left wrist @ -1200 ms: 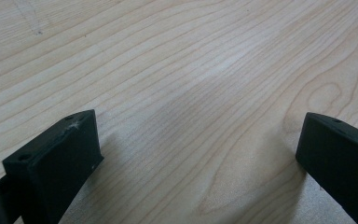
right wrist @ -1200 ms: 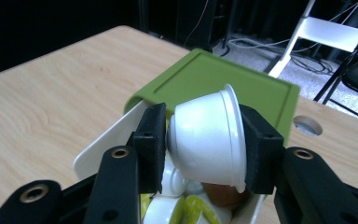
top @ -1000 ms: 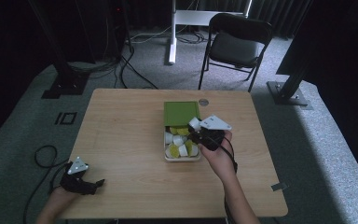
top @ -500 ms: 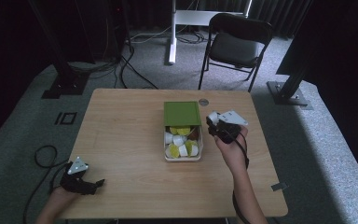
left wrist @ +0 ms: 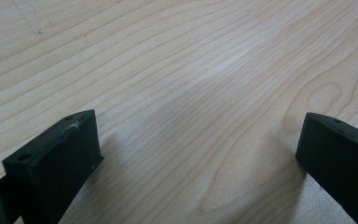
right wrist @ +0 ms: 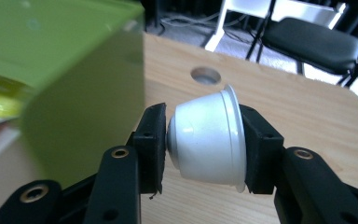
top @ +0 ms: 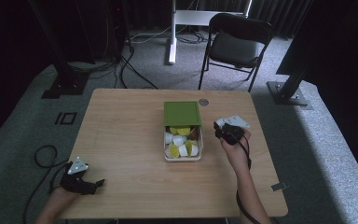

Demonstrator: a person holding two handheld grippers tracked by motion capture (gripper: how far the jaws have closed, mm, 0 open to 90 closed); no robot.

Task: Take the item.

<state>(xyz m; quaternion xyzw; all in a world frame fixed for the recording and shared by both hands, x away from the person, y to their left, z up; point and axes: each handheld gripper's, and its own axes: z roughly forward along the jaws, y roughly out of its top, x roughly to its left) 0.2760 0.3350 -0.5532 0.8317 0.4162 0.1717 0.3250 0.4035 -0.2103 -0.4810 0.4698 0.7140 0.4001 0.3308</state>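
While the high view looks down on the wooden tabletop [top: 130, 140], the left claw [top: 95, 183] rests near the front left corner, with a hand [top: 58, 198] behind it. The right claw [top: 220, 128] sits just right of an open box [top: 182, 149] full of white and yellow cups, with its green lid [top: 182, 113] standing at the back. From this far I cannot tell what the right claw holds.

In the left gripper view, the left claw [left wrist: 191, 158] is spread wide apart over bare wood, holding nothing.

In the right gripper view, the right claw [right wrist: 205, 140] is squeezed onto a small white cup [right wrist: 207, 140] lying sideways, one jaw on each end. The green lid [right wrist: 60, 70] is close on its left
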